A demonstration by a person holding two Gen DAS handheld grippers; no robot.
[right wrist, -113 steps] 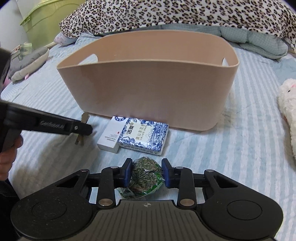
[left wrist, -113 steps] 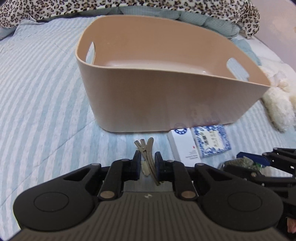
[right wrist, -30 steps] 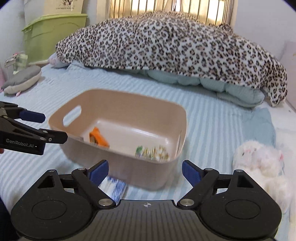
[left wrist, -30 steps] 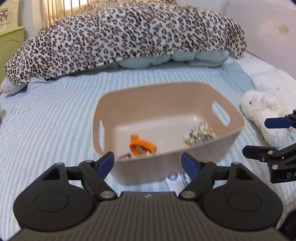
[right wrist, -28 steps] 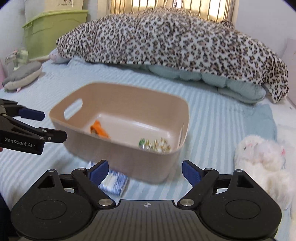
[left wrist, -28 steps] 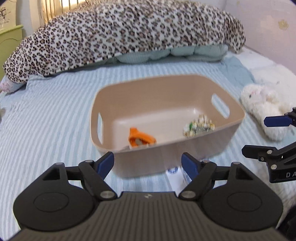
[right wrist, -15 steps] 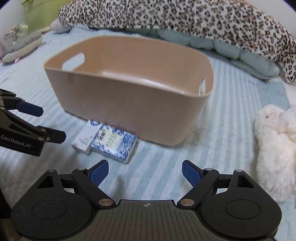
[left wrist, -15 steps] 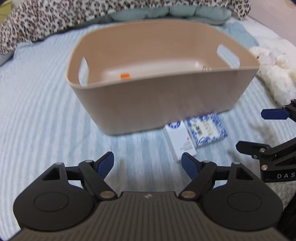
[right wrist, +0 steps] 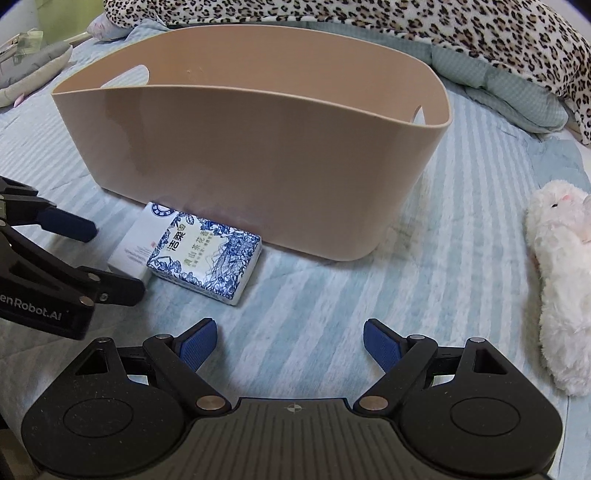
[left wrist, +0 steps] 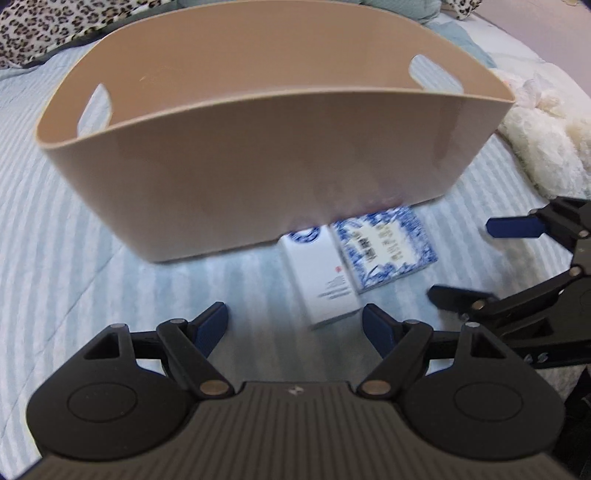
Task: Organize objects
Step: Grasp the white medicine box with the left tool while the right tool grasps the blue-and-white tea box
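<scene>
A tan plastic basket (left wrist: 258, 155) (right wrist: 258, 158) stands on the striped bed; its inside is hidden by its near wall. In front of it lie a white box (left wrist: 321, 277) (right wrist: 138, 240) and a blue-and-white tissue pack (left wrist: 384, 247) (right wrist: 207, 254), side by side. My left gripper (left wrist: 295, 323) is open and empty, low over the bed just short of the white box. My right gripper (right wrist: 290, 339) is open and empty, low, to the right of the tissue pack. Each gripper shows in the other's view (left wrist: 517, 266) (right wrist: 55, 266).
A white plush toy (right wrist: 561, 288) (left wrist: 543, 147) lies on the bed to the right. A leopard-print duvet (right wrist: 443, 26) is heaped behind the basket. A grey cushion (right wrist: 29, 70) lies at the far left.
Both grippers, earlier shut on a hair clip and a green packet, opened above the basket with those items inside, then came down to bed level in front of it, towards the box and pack.
</scene>
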